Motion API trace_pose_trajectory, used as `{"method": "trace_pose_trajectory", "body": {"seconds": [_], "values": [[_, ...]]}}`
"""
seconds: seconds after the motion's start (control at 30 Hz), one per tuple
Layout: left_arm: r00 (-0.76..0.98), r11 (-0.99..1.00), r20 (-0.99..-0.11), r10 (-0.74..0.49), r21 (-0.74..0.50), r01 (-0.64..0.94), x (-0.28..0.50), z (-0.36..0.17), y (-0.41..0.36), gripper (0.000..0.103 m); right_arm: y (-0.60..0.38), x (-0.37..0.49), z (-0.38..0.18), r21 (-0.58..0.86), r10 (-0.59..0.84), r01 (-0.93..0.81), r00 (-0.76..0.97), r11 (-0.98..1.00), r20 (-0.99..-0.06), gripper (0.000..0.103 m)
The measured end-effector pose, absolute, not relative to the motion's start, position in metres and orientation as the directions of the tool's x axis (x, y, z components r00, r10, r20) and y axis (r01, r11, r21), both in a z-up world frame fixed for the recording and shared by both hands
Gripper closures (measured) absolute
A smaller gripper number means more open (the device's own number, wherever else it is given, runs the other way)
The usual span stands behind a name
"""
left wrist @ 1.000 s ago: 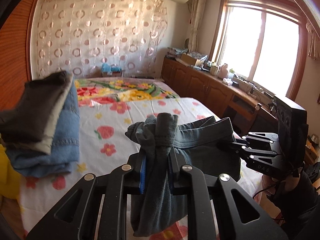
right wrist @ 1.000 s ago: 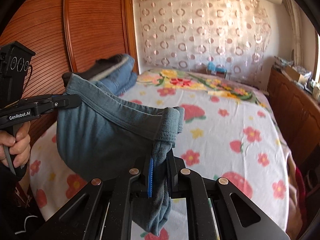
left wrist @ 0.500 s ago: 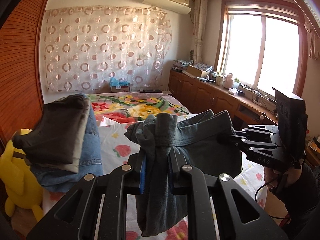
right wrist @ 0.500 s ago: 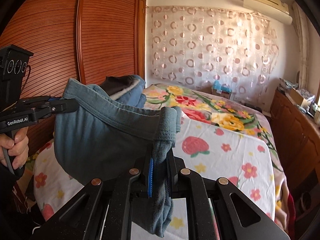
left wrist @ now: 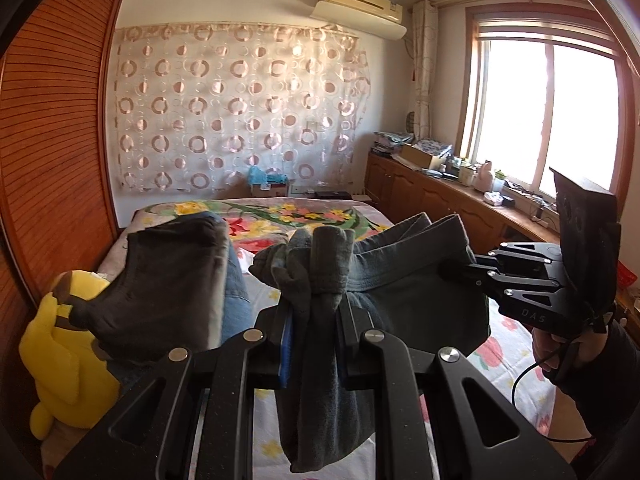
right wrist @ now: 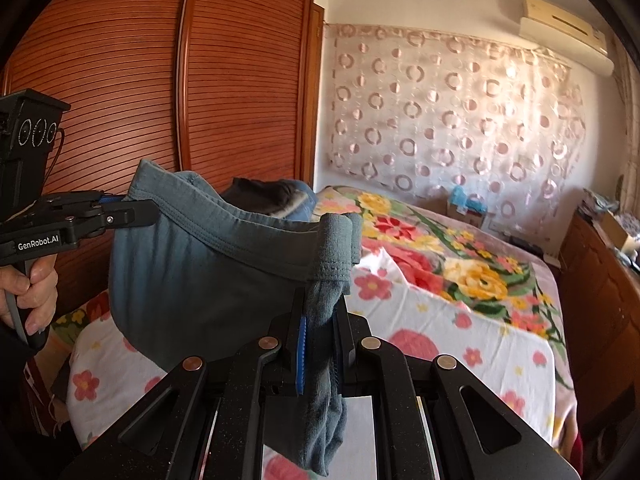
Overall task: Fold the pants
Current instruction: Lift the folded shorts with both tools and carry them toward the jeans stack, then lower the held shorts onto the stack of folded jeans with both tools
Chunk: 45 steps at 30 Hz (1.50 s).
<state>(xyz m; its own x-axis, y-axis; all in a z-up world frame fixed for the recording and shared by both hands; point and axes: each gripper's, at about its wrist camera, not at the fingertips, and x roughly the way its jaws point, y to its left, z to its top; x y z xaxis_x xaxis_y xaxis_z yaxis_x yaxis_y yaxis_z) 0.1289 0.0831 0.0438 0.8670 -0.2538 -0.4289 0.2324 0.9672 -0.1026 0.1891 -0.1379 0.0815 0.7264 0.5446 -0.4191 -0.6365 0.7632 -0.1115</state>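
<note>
Midair, the grey-blue pants (left wrist: 404,280) are held above the floral bed (right wrist: 460,320), waistband stretched sideways across mid-frame, fabric hanging down. Each end is clamped by the left gripper (left wrist: 314,320) and right gripper (right wrist: 320,320).

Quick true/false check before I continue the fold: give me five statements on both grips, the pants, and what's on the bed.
1. The left gripper is clamped on the grey-blue pants. True.
2. The right gripper is open and empty. False: it is shut on the pants' waistband.
3. The pants lie flat on the floral bedsheet. False: they hang in the air between the two grippers.
4. A stack of folded clothes sits on the bed's wardrobe side. True.
5. A yellow plush toy sits by the window. False: it is beside the folded stack, near the wardrobe.
</note>
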Motion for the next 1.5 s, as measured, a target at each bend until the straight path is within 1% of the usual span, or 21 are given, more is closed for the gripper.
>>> {"method": "trace_pose_trajectory", "body": {"seconds": [0.47, 0.7, 1.03, 1.17, 1.5], "values": [[0.881, 0.979, -0.428, -0.202, -0.082, 0.184, 0.157, 0.053, 0.102, 0.085, -0.127, 0.237, 0.087, -0.149, 0.580, -0.672, 0.713, 0.725, -0.393, 0.093], [0.889, 0.983, -0.419, -0.184, -0.091, 0.160, 0.168, 0.055, 0.120, 0.085, -0.109, 0.265, 0.089, -0.168, 0.595, -0.686, 0.707, 0.708, -0.382, 0.093], [0.908, 0.991, -0.400, -0.121, -0.101, 0.088, 0.180, 0.057, 0.149, 0.085, -0.078, 0.300, 0.098, -0.231, 0.637, -0.713, 0.698, 0.662, -0.326, 0.093], [0.925, 0.991, -0.369, -0.094, -0.124, 0.052, 0.178, 0.051, 0.164, 0.085, -0.054, 0.323, 0.096, -0.242, 0.650, -0.727, 0.685, 0.643, -0.330, 0.093], [0.926, 0.986, -0.376, -0.043, -0.165, -0.022, 0.184, 0.037, 0.188, 0.085, -0.024, 0.353, 0.089, -0.269, 0.673, -0.751, 0.660, 0.604, -0.333, 0.093]]}}
